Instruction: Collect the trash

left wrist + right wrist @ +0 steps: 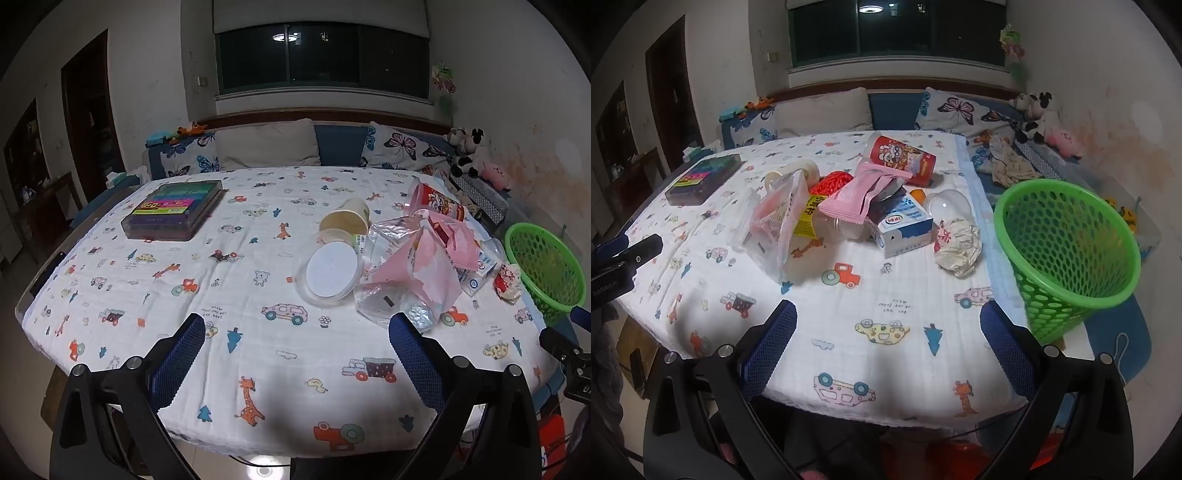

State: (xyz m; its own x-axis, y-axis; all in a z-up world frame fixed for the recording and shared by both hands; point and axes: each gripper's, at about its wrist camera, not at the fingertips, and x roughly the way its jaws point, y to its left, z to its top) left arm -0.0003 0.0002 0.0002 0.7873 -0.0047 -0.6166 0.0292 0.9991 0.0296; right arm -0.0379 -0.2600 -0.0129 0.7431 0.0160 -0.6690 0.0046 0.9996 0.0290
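A heap of trash lies on the cartoon-print tablecloth (229,280): a clear round lid (328,273), a paper cup (347,218), a pink-and-clear wrapper bag (417,269), a red snack cup (905,157), a blue-and-white milk carton (905,229) and a crumpled paper ball (956,243). A green mesh basket (1067,254) stands upright at the table's right edge. My left gripper (297,332) hovers open in front of the lid, nothing between its fingers. My right gripper (888,332) is open too, short of the carton and paper ball, left of the basket.
A flat box of coloured items (173,210) sits at the table's far left. Behind the table runs a sofa with butterfly pillows (399,146) and plush toys (469,151). The table's near edge lies just under both grippers.
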